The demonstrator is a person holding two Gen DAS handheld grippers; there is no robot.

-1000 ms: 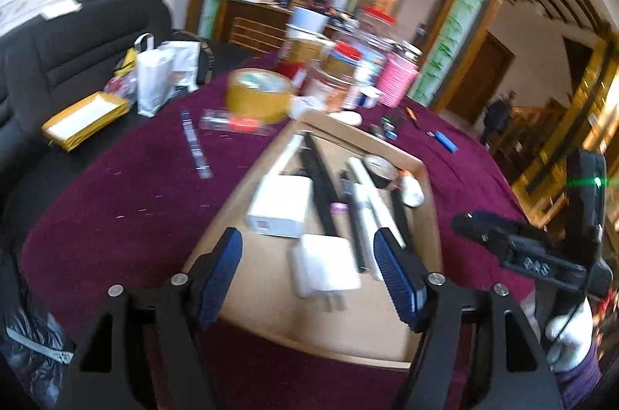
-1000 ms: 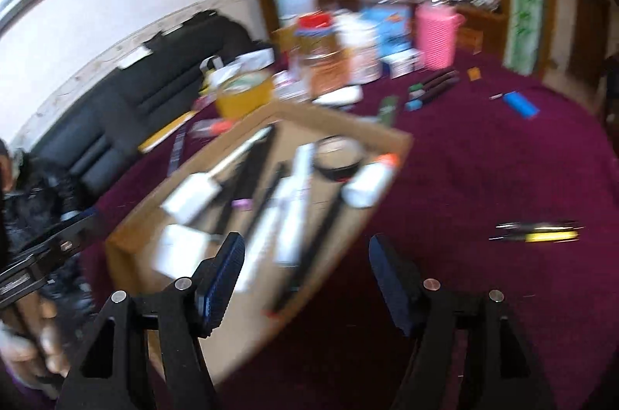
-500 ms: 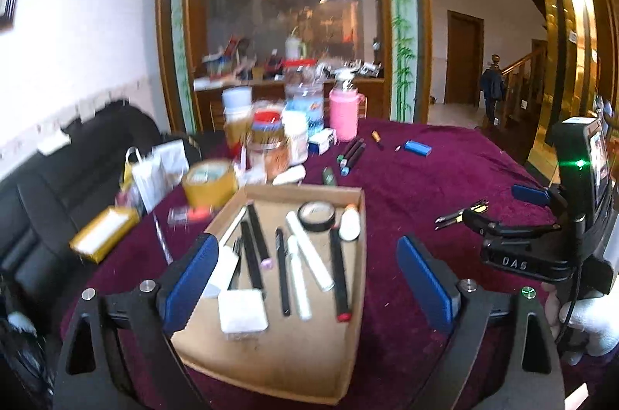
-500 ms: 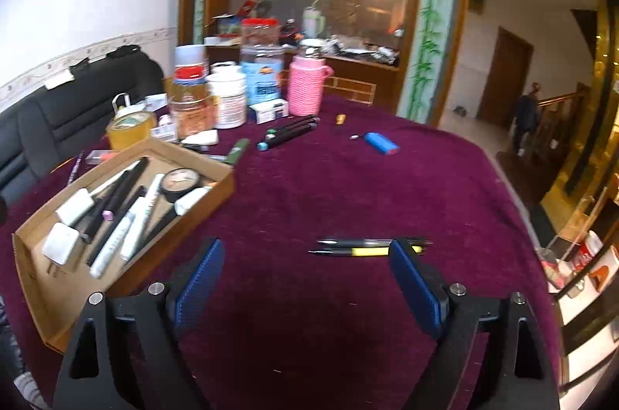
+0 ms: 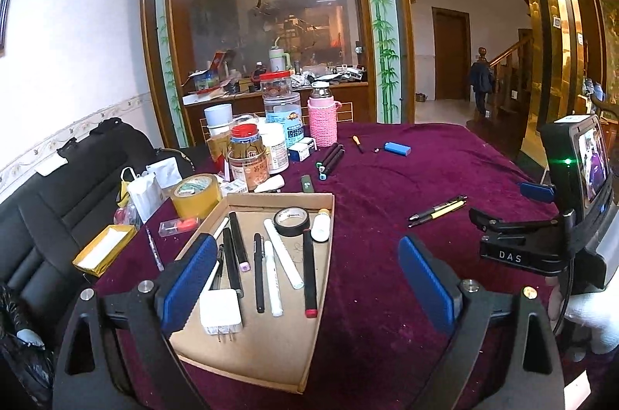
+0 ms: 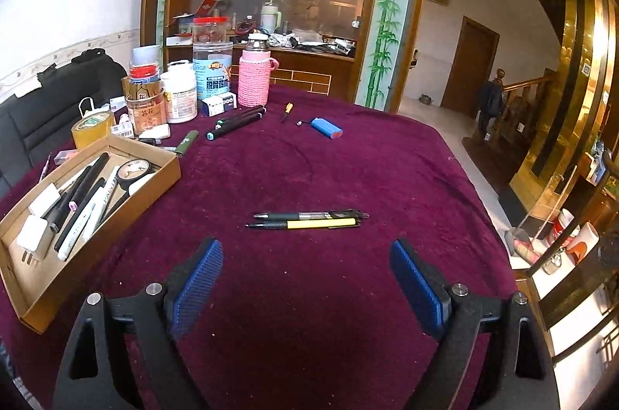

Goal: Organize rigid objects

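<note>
Both tools stand released, ribbed blue pads spread wide with nothing between them: the left tool (image 5: 305, 284) over the shallow brown cardboard tray (image 5: 271, 363) of slim pens, white markers and a black tape roll, the right tool (image 6: 305, 284) over bare plush maroon desk (image 6: 309, 313). Just ahead lie two slender pens (image 6: 307, 219) side by side — open cloth all round. Farther off, near the desk's back edge, round plastic jars (image 6: 212, 69) crowd together.

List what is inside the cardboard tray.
Inside the cardboard tray lie a white charger plug, a roll of black tape, a small white tube, and several black and white pens. The left gripper's finger covers the near left corner.
</note>
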